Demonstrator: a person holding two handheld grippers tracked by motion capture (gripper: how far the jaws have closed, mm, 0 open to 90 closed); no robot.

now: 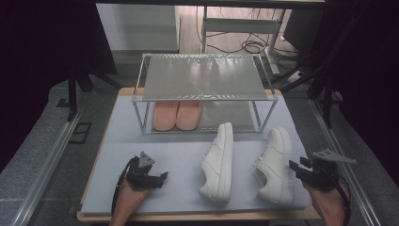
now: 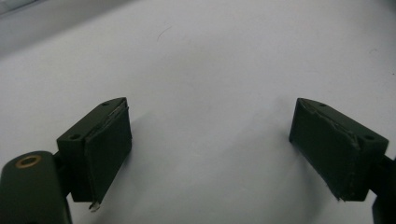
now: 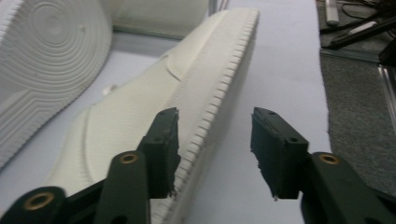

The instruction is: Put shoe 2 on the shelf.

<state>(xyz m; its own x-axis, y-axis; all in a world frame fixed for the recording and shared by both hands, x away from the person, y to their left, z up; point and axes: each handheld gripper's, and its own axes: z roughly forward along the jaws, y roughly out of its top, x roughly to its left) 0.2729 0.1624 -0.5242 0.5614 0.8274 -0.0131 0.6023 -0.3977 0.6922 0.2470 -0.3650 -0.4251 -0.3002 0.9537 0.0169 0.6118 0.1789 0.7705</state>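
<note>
Shoe [image 3: 154,135], white with a ribbed sole edge, lies on the table [image 1: 155,155], partly hidden by the right hand-held gripper [image 3: 215,149], jaws apart; left hand-held gripper [image 2: 210,144] likewise apart over bare table

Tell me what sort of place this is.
Probably a lab or recording workspace, not a home: a table with a grey mat holds a metal shoe rack, pink slippers and white sneakers, with loose cables on the floor behind and dark curtains around.
</note>
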